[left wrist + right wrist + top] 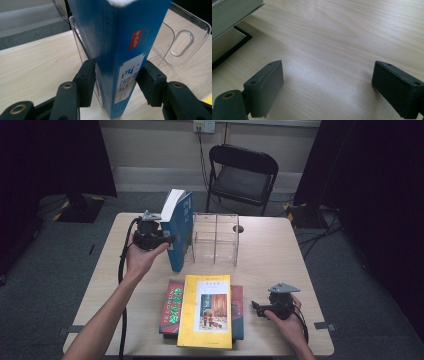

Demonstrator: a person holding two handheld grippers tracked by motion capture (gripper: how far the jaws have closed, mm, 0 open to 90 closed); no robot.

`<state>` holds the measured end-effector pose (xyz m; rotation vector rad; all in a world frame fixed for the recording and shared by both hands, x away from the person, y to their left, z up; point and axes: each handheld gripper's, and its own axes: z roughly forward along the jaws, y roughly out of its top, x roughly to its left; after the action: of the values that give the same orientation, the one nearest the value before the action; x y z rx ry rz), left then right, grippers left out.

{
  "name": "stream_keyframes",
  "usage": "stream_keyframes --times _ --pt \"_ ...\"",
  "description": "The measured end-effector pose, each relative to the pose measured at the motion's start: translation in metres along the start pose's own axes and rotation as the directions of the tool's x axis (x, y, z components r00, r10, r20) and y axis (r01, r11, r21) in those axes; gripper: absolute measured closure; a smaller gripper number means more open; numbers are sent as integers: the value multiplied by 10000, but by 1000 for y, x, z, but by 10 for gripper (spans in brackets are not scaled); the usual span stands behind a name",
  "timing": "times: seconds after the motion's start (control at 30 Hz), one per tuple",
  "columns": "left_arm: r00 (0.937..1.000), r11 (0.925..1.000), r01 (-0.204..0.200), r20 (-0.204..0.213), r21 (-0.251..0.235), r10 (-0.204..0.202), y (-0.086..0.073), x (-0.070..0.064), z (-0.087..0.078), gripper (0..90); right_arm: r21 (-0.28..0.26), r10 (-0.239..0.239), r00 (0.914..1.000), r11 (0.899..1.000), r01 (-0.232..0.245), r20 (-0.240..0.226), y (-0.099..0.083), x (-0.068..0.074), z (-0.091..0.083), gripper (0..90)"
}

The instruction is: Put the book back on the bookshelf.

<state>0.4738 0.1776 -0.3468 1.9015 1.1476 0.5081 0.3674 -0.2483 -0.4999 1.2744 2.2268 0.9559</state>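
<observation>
A thick blue book (180, 227) stands upright on the table just left of a clear acrylic divider rack (216, 239). My left gripper (169, 239) is shut on the blue book (120, 50) across its spine, one pad on each cover. The clear rack (180, 42) shows behind it. A yellow book (206, 310) lies on top of a red book (172, 306) and another red-edged one at the front of the table. My right gripper (256, 309) rests low by the stack's right side, open with bare wood between its pads (328, 87); the book stack's edge (229, 27) is at upper left.
The wooden table (270, 255) has bare room on the right and at the far left. A black folding chair (241, 175) stands behind the table. Black curtains hang at both sides. Cables trail from both grippers toward the front edge.
</observation>
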Motion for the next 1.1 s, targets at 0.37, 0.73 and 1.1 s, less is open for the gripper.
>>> stream_keyframes --times 0.37,0.73,1.1 --pt "9990 9990 430 92 -92 -429 -4 -1 4 516 1 22 10000 10000 -22 10 0 0 0 100" --pt "9953 9984 540 797 153 -551 -39 1 11 503 -2 24 10000 10000 -24 4 0 0 0 100" --pt "9928 9969 788 902 47 -789 -48 1 11 508 1 24 10000 10000 -24 6 0 0 0 99"
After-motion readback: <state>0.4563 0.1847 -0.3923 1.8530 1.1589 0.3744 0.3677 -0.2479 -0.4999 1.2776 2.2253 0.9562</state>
